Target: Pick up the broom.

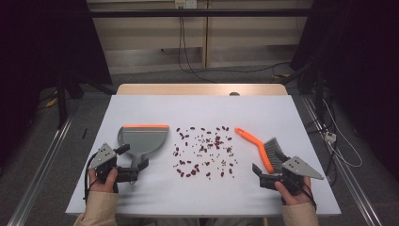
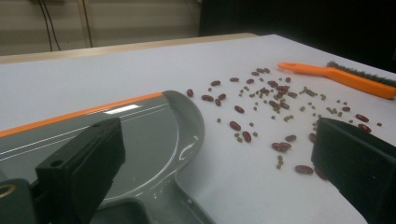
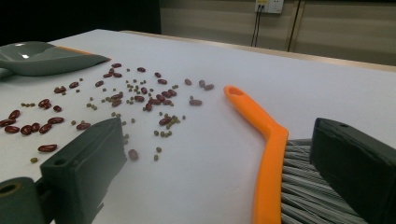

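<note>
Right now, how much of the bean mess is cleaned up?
None yet. The beans still lie scattered across the white table, and the dustpan has none in it. In hand: the left claw is open at the dustpan's handle, and the right claw is open beside the brush, gripping nothing. Left: grabbing both tools, sweeping the beans into the pan.

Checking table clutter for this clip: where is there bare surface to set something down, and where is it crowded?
Free: the far strip of the table beyond the dustpan and brush, and the near strip between the left gripper and right gripper. Crowded: the middle, where scattered beans lie between dustpan and brush.
</note>
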